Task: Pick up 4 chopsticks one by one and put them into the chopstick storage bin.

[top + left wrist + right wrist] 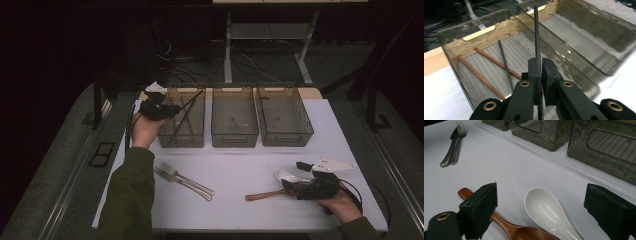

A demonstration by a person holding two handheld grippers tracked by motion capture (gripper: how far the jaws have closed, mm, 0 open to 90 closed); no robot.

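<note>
My left gripper hangs over the near left corner of the left smoky plastic bin. It is shut on a black chopstick, which points up and away over the bin. Inside lie two brown chopsticks and another black one. My right gripper rests low at the table's front right. It is open, its jaws either side of a white ceramic spoon and a wooden spoon.
A middle bin and a right bin stand in a row with the left one at the back of the white table top. A fork and another metal utensil lie at the front left.
</note>
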